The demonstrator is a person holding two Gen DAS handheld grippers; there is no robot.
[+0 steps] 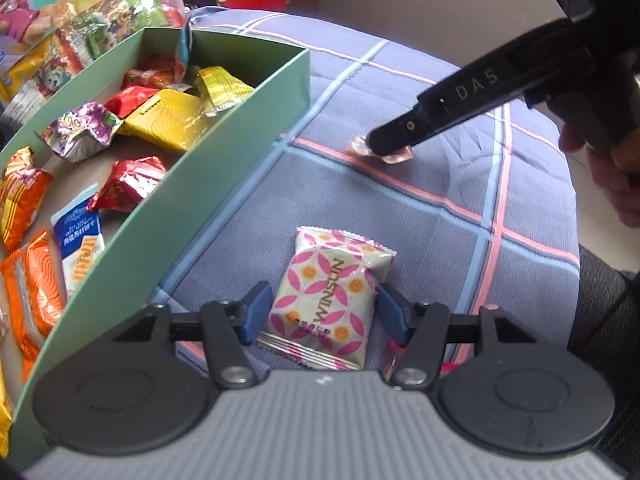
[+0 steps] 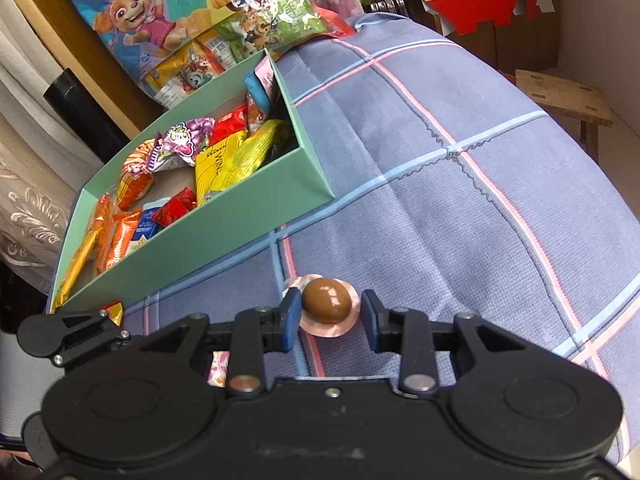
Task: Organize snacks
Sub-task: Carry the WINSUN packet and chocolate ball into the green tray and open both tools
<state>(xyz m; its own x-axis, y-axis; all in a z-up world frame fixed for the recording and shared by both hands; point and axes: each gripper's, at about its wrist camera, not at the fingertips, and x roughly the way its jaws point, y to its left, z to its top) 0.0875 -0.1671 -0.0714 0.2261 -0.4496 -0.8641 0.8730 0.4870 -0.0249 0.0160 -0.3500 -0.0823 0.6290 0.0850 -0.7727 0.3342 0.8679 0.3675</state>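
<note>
I'm reaching with both tools at once, pick-up step. My left gripper [image 1: 318, 312] is straddling the pink-flowered packet [image 1: 334, 300] on the checked cloth [image 1: 440, 240], jaws apart, pads not quite touching. My right gripper [image 2: 330, 314] is spread around the brown egg [image 2: 327, 306], not clamped. The green box [image 1: 192, 216] of snacks is sitting at ten o'clock. Next, I reckon: closing on both, lifting, carrying over the box wall.

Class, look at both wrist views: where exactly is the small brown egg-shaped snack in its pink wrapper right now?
The brown egg-shaped snack in a pink wrapper lies on the blue checked cloth, between the open fingers of the right gripper, just right of the green cardboard box.
</note>
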